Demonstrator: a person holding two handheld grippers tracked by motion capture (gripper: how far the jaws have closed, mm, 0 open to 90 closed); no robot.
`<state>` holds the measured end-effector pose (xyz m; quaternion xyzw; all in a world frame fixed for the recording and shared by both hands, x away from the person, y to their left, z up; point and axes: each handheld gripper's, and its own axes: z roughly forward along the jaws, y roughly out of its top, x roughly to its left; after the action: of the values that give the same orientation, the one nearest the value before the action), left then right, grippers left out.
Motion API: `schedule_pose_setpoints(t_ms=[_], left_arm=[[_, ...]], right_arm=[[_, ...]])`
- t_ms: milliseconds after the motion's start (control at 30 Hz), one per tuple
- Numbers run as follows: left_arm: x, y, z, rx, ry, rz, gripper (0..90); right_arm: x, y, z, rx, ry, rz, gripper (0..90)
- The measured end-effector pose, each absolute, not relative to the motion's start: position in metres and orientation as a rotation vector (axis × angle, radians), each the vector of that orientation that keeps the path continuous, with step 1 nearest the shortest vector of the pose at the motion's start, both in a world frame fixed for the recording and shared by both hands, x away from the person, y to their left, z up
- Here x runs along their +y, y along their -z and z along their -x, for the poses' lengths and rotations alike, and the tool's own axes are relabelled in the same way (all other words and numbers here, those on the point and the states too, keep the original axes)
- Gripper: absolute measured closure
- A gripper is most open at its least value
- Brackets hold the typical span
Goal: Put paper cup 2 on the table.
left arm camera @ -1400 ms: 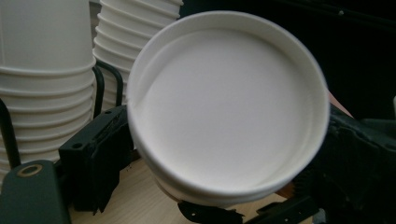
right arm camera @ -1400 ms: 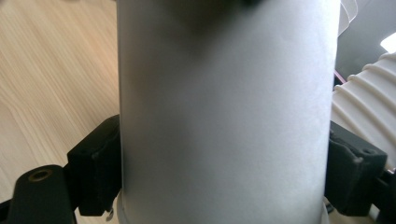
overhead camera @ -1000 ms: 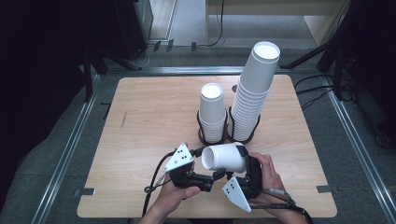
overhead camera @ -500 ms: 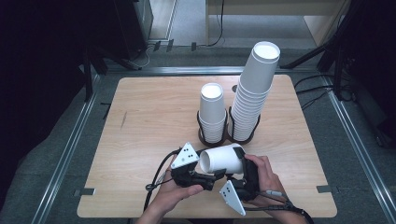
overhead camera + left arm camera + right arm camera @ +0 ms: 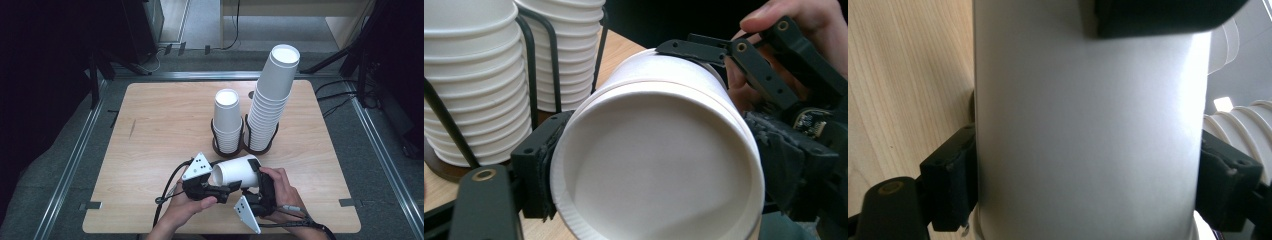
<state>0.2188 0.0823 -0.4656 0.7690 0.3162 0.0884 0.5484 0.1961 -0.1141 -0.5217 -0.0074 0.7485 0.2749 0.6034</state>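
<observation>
A white paper cup, lying on its side, is held above the near edge of the light wooden table, clear of the two rack stacks. The right gripper is clenched around the cup's closed end, pads pressed to both walls in the right gripper view. The left gripper has just been closing about the rim end (left pad touching the rim, the far pad's contact cannot be told). The step is judged as pulling nested cups apart or a hand-over between grippers. Next, a firm left hold is called for, then a straight pull. The short stack of white cups and the tall stack stand upright in the black wire holder beyond.
</observation>
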Motion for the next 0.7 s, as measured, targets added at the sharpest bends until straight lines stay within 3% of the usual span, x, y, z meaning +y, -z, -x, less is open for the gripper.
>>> schedule_pose_setpoints(t_ms=[367, 500, 700], left_arm=[[0.0834, 0.4661, -0.2209, 0.752, -0.164, -1.816, 18.9], [0.0814, 0.468, -0.2229, 0.774, -0.133, -1.82, 11.6], [0.0803, 0.467, -0.2207, 0.758, -0.146, -1.823, 16.7]], right_arm=[[-0.1163, 0.5226, -0.1961, 1.728, -0.639, 0.016, 14.4], [-0.1146, 0.5216, -0.1943, 1.728, -0.659, 0.027, 14.4], [-0.1124, 0.522, -0.1925, 1.725, -0.664, 0.034, 14.4]])
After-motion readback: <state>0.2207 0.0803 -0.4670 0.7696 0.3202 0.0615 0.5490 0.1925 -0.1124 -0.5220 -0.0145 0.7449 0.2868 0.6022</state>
